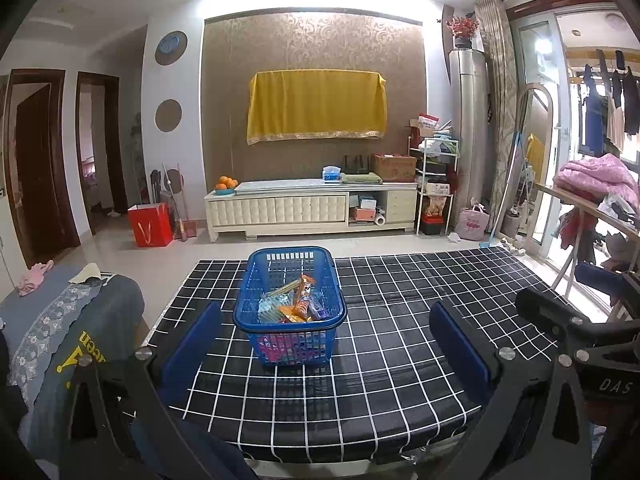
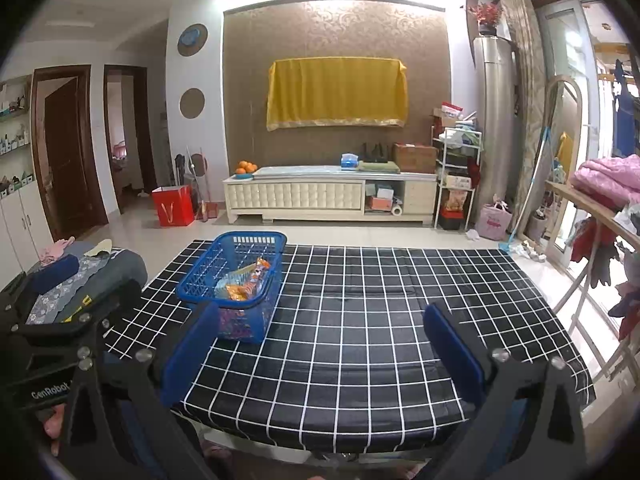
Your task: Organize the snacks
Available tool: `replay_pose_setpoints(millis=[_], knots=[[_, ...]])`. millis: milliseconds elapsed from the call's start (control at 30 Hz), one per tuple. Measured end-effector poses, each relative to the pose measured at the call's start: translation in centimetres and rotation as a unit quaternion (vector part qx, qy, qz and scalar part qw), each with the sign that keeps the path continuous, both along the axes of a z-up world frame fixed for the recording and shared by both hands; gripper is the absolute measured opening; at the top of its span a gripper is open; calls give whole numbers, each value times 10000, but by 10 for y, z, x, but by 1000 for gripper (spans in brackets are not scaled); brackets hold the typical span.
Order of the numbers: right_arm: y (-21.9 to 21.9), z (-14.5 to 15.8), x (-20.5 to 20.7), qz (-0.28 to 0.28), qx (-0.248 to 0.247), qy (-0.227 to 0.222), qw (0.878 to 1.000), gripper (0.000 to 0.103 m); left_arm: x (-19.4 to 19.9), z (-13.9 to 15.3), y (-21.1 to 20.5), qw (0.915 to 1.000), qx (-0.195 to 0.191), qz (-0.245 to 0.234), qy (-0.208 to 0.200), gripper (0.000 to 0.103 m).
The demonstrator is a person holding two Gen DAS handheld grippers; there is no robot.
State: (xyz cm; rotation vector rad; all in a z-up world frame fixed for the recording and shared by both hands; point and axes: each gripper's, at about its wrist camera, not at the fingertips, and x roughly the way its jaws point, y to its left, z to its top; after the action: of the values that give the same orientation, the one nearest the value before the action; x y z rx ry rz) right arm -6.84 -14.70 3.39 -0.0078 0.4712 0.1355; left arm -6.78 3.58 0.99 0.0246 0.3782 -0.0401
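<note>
A blue plastic basket [image 1: 256, 280] stands on the table with a black, white-gridded cloth [image 1: 400, 320]. Several colourful snack packets [image 1: 296, 306] lie inside it. My left gripper [image 1: 326, 344] is open and empty, held back near the table's front edge, with the basket straight ahead between its blue pads. My right gripper [image 2: 324, 344] is open and empty over the front of the table [image 2: 380, 320]. In the right wrist view the basket [image 2: 192, 280] with its snacks [image 2: 244, 284] sits ahead to the left, just beyond the left pad. The other gripper's black body shows at each view's edge.
A grey cushioned seat with clothes [image 1: 60, 320] stands left of the table. A wooden rack with pink bedding [image 1: 600, 184] stands to the right. A white TV cabinet [image 1: 312, 208] and a red bag [image 1: 150, 224] are across the floor.
</note>
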Motion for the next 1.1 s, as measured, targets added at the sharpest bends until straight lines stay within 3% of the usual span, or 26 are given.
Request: replay_pose_setpoints(millis=[1100], knots=[[0, 3, -1, -30, 47, 45, 10000, 103, -4, -2, -1, 10000, -5, 42, -7, 103]])
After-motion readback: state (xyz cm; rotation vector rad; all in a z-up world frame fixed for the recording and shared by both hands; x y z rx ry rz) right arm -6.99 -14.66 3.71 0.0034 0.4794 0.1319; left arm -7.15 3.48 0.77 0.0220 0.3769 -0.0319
